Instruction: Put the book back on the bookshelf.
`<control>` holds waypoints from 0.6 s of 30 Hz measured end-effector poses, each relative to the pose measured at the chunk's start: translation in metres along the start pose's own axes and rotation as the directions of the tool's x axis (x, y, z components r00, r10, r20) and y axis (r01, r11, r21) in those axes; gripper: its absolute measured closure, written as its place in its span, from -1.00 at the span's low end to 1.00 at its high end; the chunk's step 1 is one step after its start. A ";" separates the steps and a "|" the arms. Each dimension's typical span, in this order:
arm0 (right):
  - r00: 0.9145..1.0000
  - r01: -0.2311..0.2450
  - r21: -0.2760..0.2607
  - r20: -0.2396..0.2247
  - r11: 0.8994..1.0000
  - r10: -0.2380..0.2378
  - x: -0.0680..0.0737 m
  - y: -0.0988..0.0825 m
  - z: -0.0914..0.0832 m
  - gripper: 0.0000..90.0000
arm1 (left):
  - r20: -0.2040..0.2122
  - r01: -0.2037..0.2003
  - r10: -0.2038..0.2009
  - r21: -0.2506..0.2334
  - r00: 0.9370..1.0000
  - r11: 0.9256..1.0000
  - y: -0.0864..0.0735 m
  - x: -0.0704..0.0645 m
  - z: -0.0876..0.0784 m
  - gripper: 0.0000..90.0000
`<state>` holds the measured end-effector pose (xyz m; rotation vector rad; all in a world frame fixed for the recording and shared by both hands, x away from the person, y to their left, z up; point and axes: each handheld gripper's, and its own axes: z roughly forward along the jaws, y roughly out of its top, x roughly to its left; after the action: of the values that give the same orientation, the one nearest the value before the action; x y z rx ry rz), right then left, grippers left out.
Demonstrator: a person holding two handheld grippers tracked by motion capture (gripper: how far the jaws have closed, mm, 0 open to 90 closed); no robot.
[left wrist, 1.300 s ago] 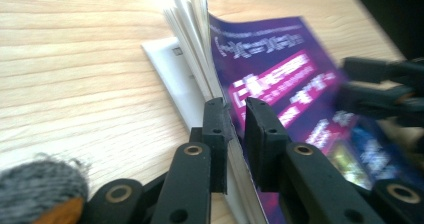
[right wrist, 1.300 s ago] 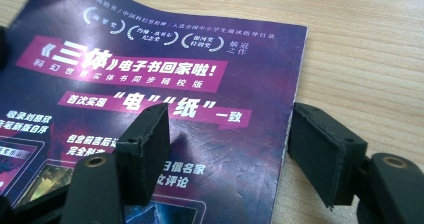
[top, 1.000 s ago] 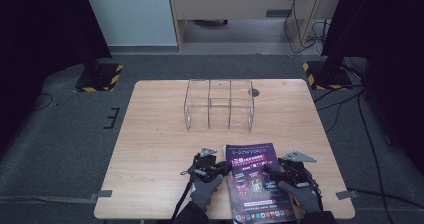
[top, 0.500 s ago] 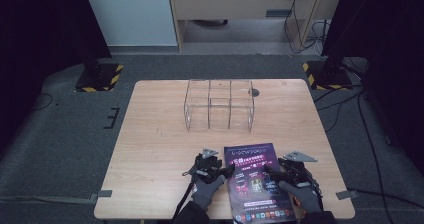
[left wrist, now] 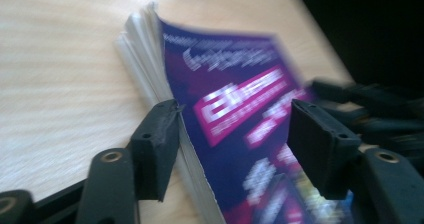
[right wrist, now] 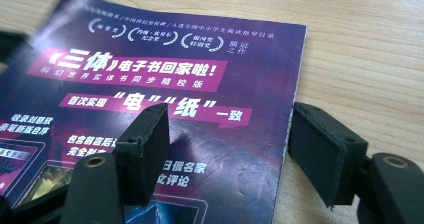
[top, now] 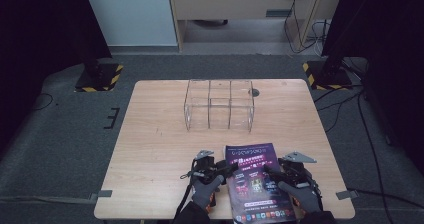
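since a second ago the magazine [top: 257,184] has slid a little toward the near edge of the table [top: 150,154], and the left hand-held gripper [top: 226,170] has just been opening its jaws, with the magazine's left edge between them.

largest to smallest: the table carries a clear plastic organizer [top: 219,105] at about twelve o'clock from the magazine, well apart from it. the magazine lies flat near the table's six o'clock edge, purple cover up. the left hand-held gripper is released: one jaw sits outside the page stack, the other hangs over the cover, neither pressing. the right hand-held gripper [top: 272,170] at three o'clock straddles the right edge [right wrist: 290,129], also released.

the magazine looks light, floppy and glossy, so likely slippery; loose pages fan at the left edge. better to pinch the whole stack near an edge, both sides together, or it will sag.
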<state>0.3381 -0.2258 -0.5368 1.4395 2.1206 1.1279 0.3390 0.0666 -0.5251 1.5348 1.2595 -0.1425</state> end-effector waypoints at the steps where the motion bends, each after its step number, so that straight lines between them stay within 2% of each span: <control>1: 1.000 0.000 0.000 -0.002 1.000 0.000 0.000 0.000 0.000 -0.27 | 0.027 -0.016 0.016 0.009 1.000 1.000 0.001 -0.004 0.002 -0.08; 2: 1.000 0.000 0.000 -0.006 1.000 0.000 0.000 0.000 0.000 -0.26 | 0.021 -0.047 0.047 0.021 0.999 0.999 0.000 -0.010 0.006 -0.08; 4: 1.000 0.001 0.001 -0.005 1.000 -0.001 0.001 0.001 0.001 -0.26 | -0.029 -0.139 0.141 0.053 0.990 0.989 -0.004 -0.018 0.014 -0.18; 6: 1.000 -0.002 0.001 -0.005 1.000 0.002 0.001 0.000 0.001 -0.26 | -0.076 -0.167 0.173 0.072 0.982 0.983 -0.008 -0.017 0.019 -0.27; 8: 1.000 0.006 0.000 -0.011 1.000 -0.006 0.000 0.000 0.000 -0.25 | -0.091 -0.143 0.153 0.110 0.984 0.984 -0.011 -0.011 0.022 -0.27; 10: 1.000 0.007 0.000 -0.014 1.000 -0.007 -0.001 0.000 0.000 -0.25 | -0.085 -0.134 0.143 0.101 0.986 0.986 -0.014 -0.006 0.022 -0.26; 13: 1.000 0.008 0.000 -0.012 1.000 -0.008 -0.001 0.001 0.001 -0.25 | -0.079 -0.128 0.137 0.112 0.987 0.985 -0.012 -0.005 0.023 -0.23; 18: 1.000 0.003 0.000 -0.010 1.000 -0.003 0.000 0.000 0.001 -0.25 | -0.065 -0.098 0.106 0.119 0.992 0.988 -0.009 -0.002 0.025 -0.05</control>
<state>0.3387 -0.2256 -0.5368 1.4326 2.1288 1.1368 0.3439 0.0445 -0.5396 1.7145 1.2433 -0.0964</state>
